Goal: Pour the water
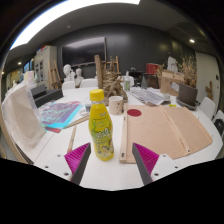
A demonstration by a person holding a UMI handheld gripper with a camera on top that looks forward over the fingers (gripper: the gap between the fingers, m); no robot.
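Observation:
A yellow-green drink bottle (100,130) with a yellow cap stands upright on the white table (110,172), just ahead of my fingers and a little left of the gap's middle. A white cup (116,105) stands beyond it, to its right. My gripper (112,165) is open and empty. Its two magenta pads (146,160) stand wide apart, short of the bottle.
A wooden board (165,130) lies right of the bottle, with a red disc (134,112) at its far end. A white tray-like thing (22,118) and blue papers (60,112) lie to the left. Clutter, boxes and a wooden rack (106,72) stand at the table's far side.

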